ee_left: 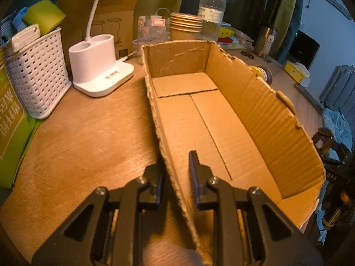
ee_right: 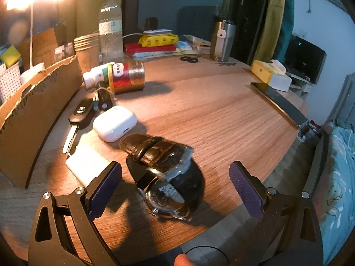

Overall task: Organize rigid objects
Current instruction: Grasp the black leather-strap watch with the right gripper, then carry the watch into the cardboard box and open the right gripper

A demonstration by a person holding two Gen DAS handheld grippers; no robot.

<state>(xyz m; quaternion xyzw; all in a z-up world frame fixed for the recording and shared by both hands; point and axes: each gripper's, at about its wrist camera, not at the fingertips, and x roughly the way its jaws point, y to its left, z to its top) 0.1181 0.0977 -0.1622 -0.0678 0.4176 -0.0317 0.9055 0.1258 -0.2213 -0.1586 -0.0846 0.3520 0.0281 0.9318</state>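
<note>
Rigid objects lie on the round wooden desk in a dim room under a glaring lamp: a brown leather-strapped wristwatch, a white earbud case, a black car key and a red-and-gold tin can. The open-topped brown cardboard box stands beside them. The left hand-held gripper is clamped on the box's near wall. The right hand-held gripper is spread wide, straddling the wristwatch without touching it.
</note>
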